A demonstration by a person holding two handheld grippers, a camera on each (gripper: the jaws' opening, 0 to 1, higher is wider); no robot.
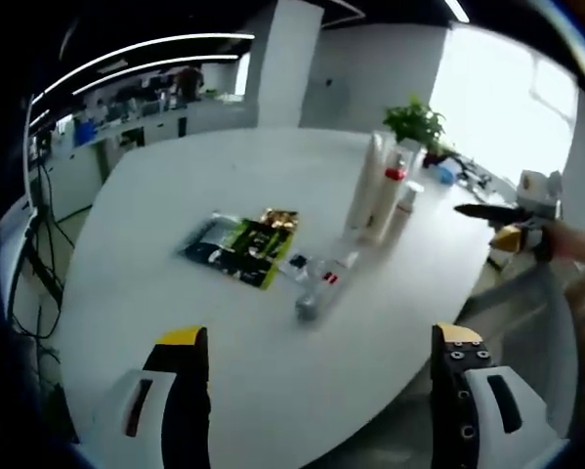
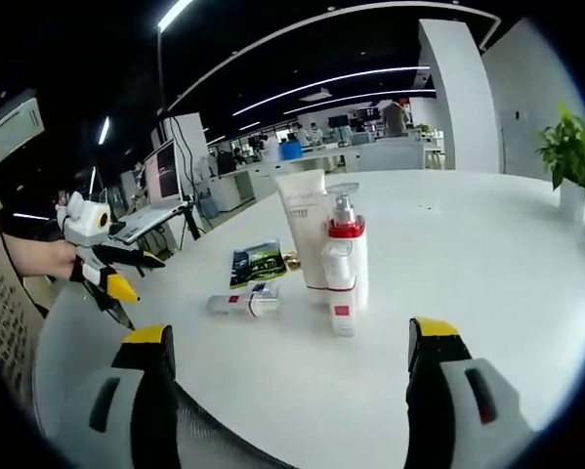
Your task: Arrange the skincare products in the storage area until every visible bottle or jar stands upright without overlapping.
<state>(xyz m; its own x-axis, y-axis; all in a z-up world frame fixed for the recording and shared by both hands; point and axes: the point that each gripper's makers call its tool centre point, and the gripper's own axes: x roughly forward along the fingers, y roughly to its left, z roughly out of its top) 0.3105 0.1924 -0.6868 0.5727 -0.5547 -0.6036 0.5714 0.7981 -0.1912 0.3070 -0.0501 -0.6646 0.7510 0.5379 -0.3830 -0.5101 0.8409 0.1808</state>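
Left gripper (image 1: 321, 376): two black jaws, yellow-capped tips, seated in white housings; dark slot on each housing, red-tinged on the left one; row of screws down the right jaw's inner face.

Right gripper (image 2: 287, 376): same build, black jaws, yellow tips, white housings with dark slots, red mark on the right one; seen from afar it shows white body, black-and-yellow jaws.

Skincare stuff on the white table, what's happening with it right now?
Nothing is being held. Both claws, left and right, hover open above the white table. A tall white tube and a red-collared pump bottle stand upright together. A small bottle lies on its side near some flat sachets.
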